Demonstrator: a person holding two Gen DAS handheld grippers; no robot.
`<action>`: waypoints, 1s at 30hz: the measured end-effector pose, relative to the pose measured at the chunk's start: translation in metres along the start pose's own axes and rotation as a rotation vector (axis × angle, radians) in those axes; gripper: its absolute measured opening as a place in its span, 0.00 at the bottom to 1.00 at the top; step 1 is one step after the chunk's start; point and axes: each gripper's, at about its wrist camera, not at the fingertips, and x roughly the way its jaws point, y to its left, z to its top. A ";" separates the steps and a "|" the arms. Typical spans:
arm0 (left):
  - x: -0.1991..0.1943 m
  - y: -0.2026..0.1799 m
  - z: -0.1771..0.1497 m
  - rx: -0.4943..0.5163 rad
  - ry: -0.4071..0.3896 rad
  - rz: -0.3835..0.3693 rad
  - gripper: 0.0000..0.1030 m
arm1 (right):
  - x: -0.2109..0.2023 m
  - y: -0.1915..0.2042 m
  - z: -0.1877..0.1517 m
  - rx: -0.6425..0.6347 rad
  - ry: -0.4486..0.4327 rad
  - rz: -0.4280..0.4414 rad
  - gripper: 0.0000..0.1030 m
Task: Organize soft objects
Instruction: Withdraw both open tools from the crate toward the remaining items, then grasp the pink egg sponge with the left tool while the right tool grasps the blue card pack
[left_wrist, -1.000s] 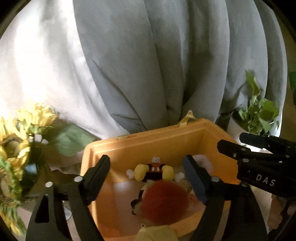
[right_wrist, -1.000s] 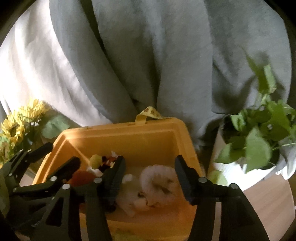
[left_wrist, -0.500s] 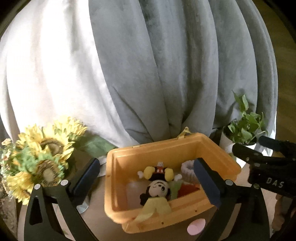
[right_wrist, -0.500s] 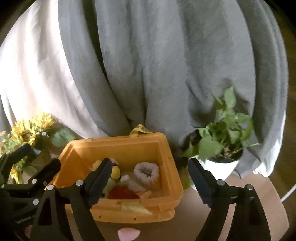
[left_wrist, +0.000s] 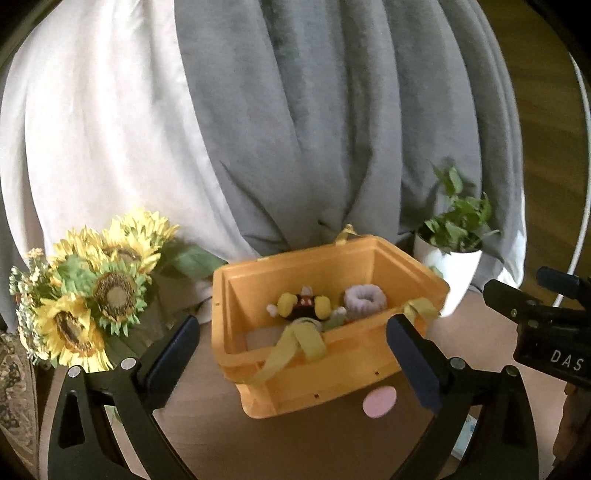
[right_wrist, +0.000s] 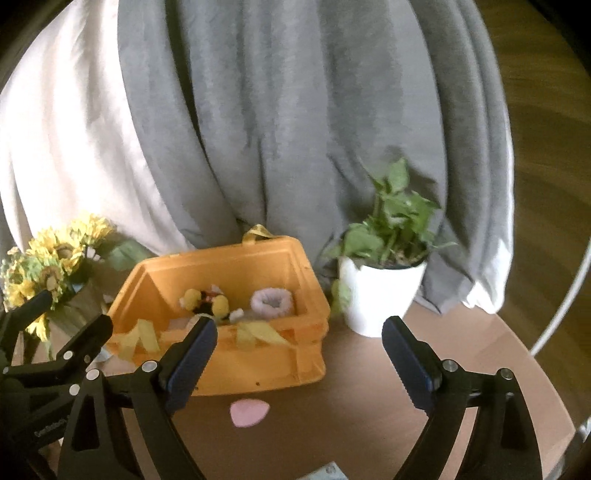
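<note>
An orange plastic bin (left_wrist: 332, 373) (right_wrist: 258, 365) stands on the round brown table. It holds a mouse plush toy (left_wrist: 304, 306) (right_wrist: 207, 299), a fluffy white ring (left_wrist: 365, 299) (right_wrist: 271, 302) and yellow-green cloth strips (left_wrist: 295, 343) (right_wrist: 258, 334) that hang over its front rim. My left gripper (left_wrist: 291, 354) is open and empty, back from the bin's front. My right gripper (right_wrist: 299, 350) is open and empty, in front of the bin's right corner; it also shows at the right edge of the left wrist view (left_wrist: 546, 317).
A sunflower bouquet (left_wrist: 92, 291) (right_wrist: 44, 266) stands left of the bin. A white pot with a green plant (left_wrist: 450, 266) (right_wrist: 380, 291) stands to its right. A pink disc (left_wrist: 379, 402) (right_wrist: 249, 411) lies on the table before the bin. Grey and white curtains hang behind.
Both grippers have pulled back and away from the bin, which now looks smaller. A plush and cloth that were under the left gripper now lie in the bin.
</note>
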 end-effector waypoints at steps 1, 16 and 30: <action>-0.001 0.000 -0.002 0.002 -0.004 -0.011 1.00 | -0.005 -0.001 -0.005 0.007 -0.004 -0.012 0.89; -0.016 -0.007 -0.028 0.096 -0.060 -0.164 1.00 | -0.042 0.000 -0.054 0.118 -0.048 -0.133 0.96; 0.017 -0.020 -0.051 0.168 -0.018 -0.258 1.00 | -0.039 -0.004 -0.101 0.235 -0.028 -0.276 0.98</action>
